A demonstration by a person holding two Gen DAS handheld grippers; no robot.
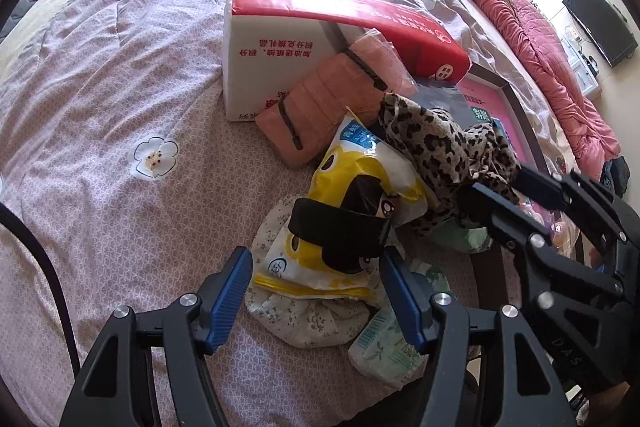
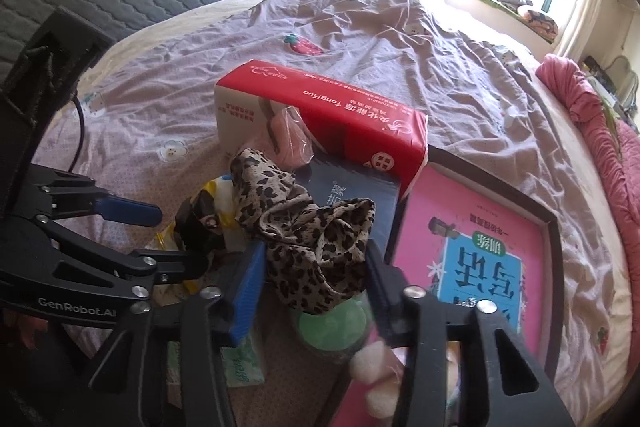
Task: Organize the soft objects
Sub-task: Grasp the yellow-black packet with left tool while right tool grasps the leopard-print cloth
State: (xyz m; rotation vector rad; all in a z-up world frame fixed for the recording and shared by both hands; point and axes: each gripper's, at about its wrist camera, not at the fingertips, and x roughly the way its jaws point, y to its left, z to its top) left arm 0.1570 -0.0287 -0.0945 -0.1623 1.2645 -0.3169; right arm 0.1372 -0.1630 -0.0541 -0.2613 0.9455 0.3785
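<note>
Both pairs of jaws stand wide open and hold nothing: your left gripper (image 1: 316, 301) hovers over the yellow-and-white packet (image 1: 352, 203) at the near end of the pile, and your right gripper (image 2: 312, 281) straddles the leopard-print scarf (image 2: 308, 227) without pinching it, as far as the right wrist view shows. The soft things lie heaped on the bed (image 1: 100, 87) in front of the red-and-white tissue box (image 1: 280, 39): a pink folded cloth (image 1: 316, 107) leaning against the box, the scarf draped beside it, a black band (image 1: 340, 227) lying across the packet, a floral cloth (image 1: 296, 315) under it, and a green tissue pack (image 1: 384, 347) nearest you. A framed pink picture (image 2: 472, 247) lies flat to the right, touching the box. You should expect the scarf to be very light, limp and somewhat slippery, so it will probably sag and trail once lifted; take it at the bunched, thickest fold between the pads rather than at a loose edge, and close fully. The packet looks crinkly and smooth, likely to slide, so grip it across a narrow side or a sealed seam. Watch that the band does not ride along with it.
</note>
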